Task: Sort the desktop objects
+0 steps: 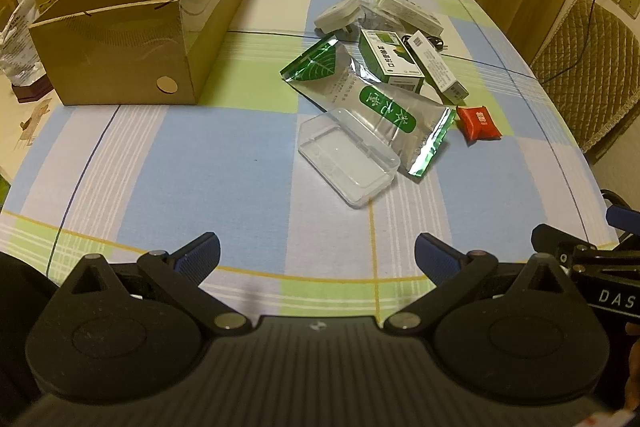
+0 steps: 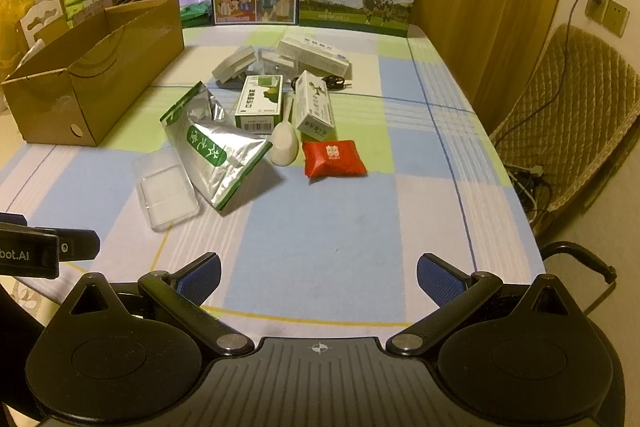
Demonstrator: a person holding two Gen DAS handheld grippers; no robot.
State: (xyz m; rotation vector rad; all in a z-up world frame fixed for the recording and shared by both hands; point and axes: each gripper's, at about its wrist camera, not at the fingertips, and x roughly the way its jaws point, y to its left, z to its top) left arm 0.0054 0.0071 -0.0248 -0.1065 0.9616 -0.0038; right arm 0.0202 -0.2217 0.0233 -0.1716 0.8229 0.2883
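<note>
Nothing is picked yet: both the left gripper (image 1: pixel 318 253) and right gripper (image 2: pixel 319 273) hover with fingers spread, empty, short of the clutter mid-worktop (image 2: pixel 320 227); next, probably pinch the clear plastic case (image 1: pixel 348 161) for the open cardboard box (image 1: pixel 120 39).

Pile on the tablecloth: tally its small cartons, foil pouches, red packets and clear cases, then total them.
Small cartons: 3
Foil pouch: 1
Red packet: 1
Clear plastic case: 1
Total: 6
</note>
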